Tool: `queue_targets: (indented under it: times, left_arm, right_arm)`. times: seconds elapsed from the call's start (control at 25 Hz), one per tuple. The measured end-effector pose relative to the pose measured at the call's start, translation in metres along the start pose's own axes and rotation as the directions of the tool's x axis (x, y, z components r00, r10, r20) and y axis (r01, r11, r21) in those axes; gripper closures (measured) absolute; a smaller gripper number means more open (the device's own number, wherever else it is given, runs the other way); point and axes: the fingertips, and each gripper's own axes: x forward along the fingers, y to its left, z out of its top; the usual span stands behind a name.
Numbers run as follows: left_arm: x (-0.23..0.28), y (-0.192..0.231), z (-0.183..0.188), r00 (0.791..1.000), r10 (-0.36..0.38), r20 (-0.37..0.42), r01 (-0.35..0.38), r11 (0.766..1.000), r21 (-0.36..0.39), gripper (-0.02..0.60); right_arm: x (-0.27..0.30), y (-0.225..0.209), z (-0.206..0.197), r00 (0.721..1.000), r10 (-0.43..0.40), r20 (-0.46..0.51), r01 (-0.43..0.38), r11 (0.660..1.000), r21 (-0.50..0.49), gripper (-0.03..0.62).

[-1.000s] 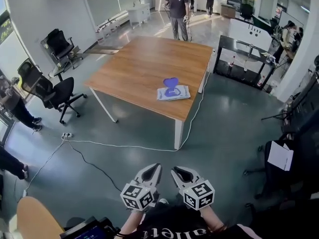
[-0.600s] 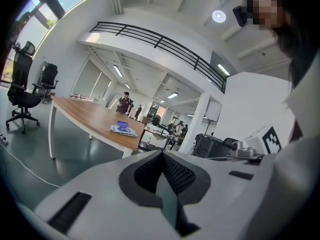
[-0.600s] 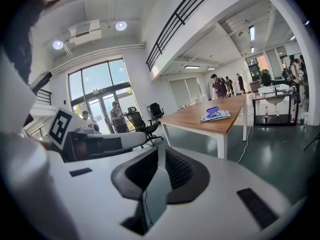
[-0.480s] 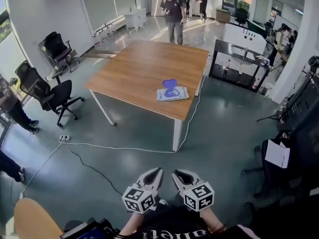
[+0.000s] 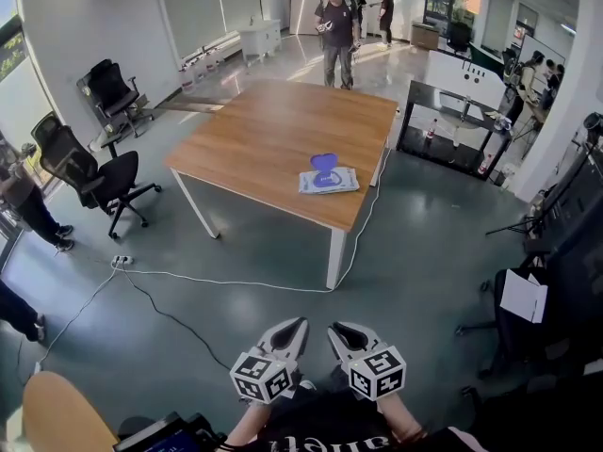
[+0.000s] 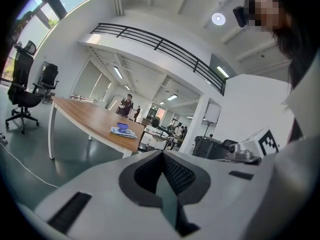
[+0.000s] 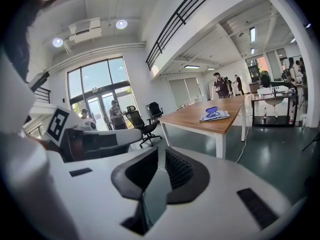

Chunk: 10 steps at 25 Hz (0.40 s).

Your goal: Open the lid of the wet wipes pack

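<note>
The wet wipes pack [image 5: 329, 181] lies flat near the front right edge of the wooden table [image 5: 273, 130], with its blue lid [image 5: 324, 163] standing up open. It also shows small and far off as the pack [image 6: 122, 130] in the left gripper view and the pack [image 7: 215, 115] in the right gripper view. My left gripper [image 5: 292, 326] and right gripper [image 5: 339, 329] hang side by side close to my body, well short of the table, above the green floor. Both are shut with nothing in them.
Black office chairs [image 5: 94, 172] stand left of the table. A white cable [image 5: 217, 276] runs over the floor before it. A black desk [image 5: 452, 102] with bottles stands at the right. A person [image 5: 336, 26] stands beyond the table's far end.
The head view has shifted slightly and the far person has stepped a little right. Both grippers stay shut and together near my body; the pack has not moved.
</note>
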Motion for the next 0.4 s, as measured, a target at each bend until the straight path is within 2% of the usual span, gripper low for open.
queue_targets:
  times: [0.4]
  left_arm:
    - [0.0013,-0.0002,-0.0035,1.0,-0.002,-0.01,0.002,1.0,0.005,0.58]
  right_arm:
    - [0.0006,-0.0006,-0.0073,1.0,0.002,-0.015,-0.002,1.0,0.004,0.543]
